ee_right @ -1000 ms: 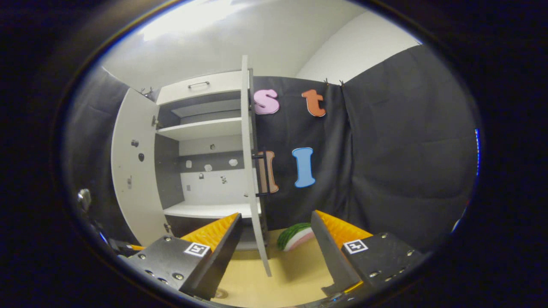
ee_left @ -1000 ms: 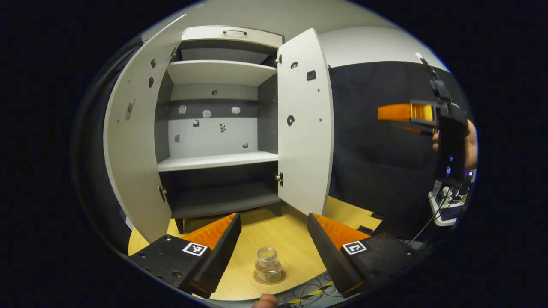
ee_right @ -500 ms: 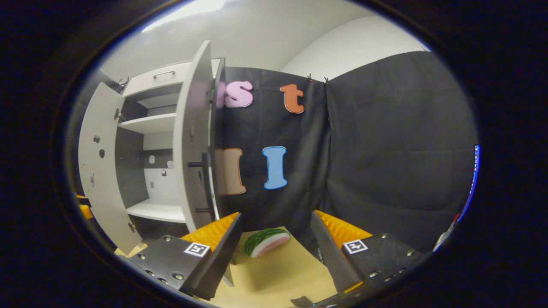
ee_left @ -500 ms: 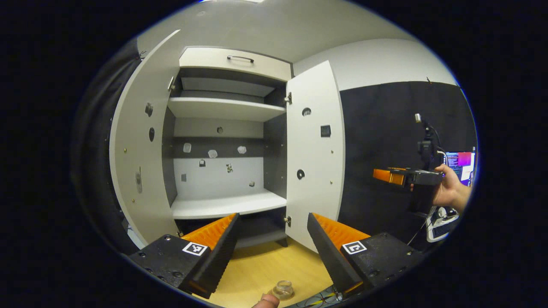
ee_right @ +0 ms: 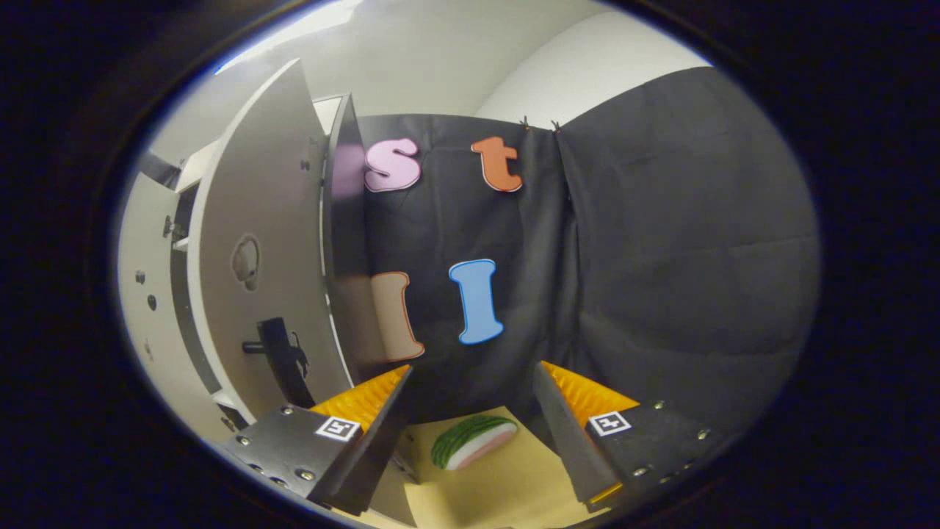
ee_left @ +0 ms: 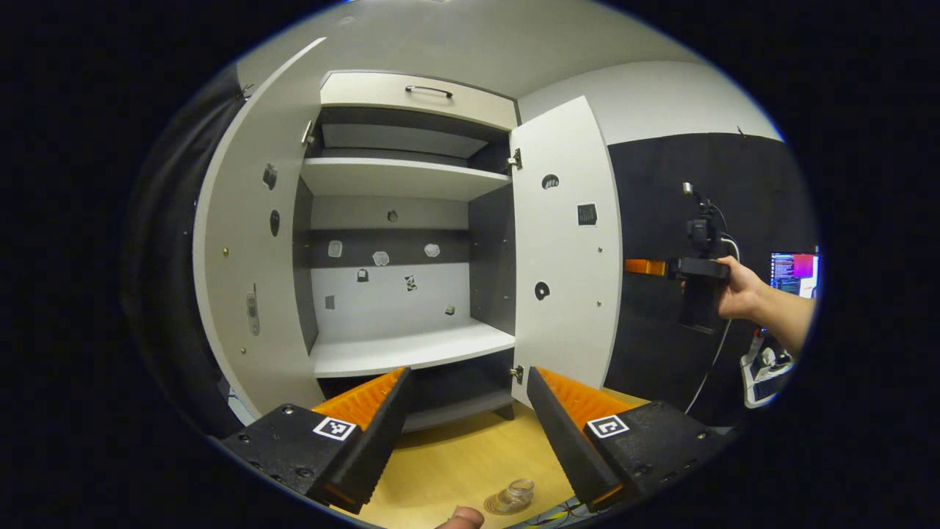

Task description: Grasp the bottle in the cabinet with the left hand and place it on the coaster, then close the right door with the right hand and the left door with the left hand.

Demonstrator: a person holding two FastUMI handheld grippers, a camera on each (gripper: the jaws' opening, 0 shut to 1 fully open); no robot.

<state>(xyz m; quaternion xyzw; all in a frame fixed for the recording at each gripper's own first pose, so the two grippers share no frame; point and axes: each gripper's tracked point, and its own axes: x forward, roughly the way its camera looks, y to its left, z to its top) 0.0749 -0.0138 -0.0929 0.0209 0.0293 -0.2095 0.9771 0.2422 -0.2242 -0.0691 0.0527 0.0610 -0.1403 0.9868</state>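
Left door point(ee_left: 242, 242): stood open. Left claw point(ee_left: 466, 433): released, empty. Bottle point(ee_left: 516, 494): sat on coaster point(ee_left: 493, 506), table point(ee_left: 455, 463). Right door point(ee_left: 565, 250): open; I judged closing it was next. Right claw point(ee_right: 470, 441): released, behind that door, needing a push.

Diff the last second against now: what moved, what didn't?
Right tool swung out behind the right door, now facing its outer side and handle. Left tool lifted away from the bottle. Unchanged: both tools open and empty, both doors open, bottle on the table.
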